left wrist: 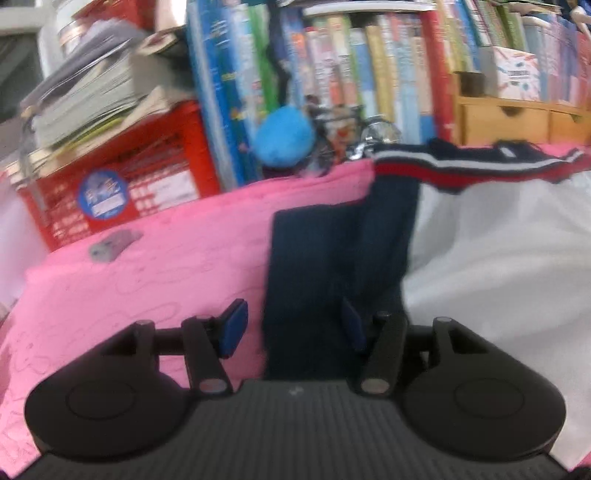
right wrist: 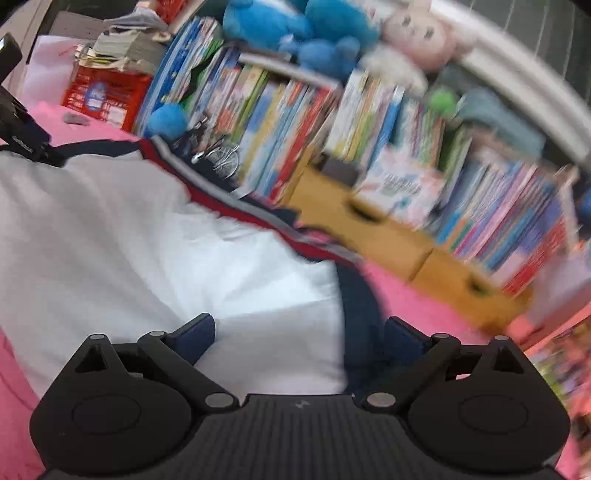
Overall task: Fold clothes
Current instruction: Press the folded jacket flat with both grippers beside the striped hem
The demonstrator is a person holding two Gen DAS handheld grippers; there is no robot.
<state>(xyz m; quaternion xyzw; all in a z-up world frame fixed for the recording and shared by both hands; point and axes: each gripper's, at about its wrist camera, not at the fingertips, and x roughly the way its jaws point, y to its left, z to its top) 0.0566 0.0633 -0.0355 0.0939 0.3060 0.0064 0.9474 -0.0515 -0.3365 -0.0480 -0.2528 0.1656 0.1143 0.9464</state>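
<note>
Your left gripper (left wrist: 293,326) is hovering with its blue pads roughly half spread, the navy sleeve (left wrist: 325,280) lying between them without either pad pressing on it. Your right gripper (right wrist: 301,334) is standing nearly as wide as it goes, gripping nothing, its jaws straddling the white body and the navy edge of the garment (right wrist: 155,251).

The garment, a white top with navy sleeves and a red, white and navy striped band (left wrist: 476,166), is lying flat on the pink blanket (left wrist: 155,266). In your left wrist view its navy sleeve is running lengthwise away from you toward the striped band, and that band is stretching across the far end, along the foot of the books. In your right wrist view the same band is slanting from upper left to lower right (the frame is tilted and blurred).

Beyond the garment, a row of books (left wrist: 369,74) is standing upright, with a red box (left wrist: 122,184) under stacked papers at the left, a blue pom-pom (left wrist: 286,134) and a small metal bicycle model (left wrist: 354,136) just behind the band, and a wooden drawer unit (left wrist: 517,120) at the right. A small grey object (left wrist: 114,245) is lying on the blanket near the red box. Blue and pink plush toys (right wrist: 332,33) are sitting atop the books.
</note>
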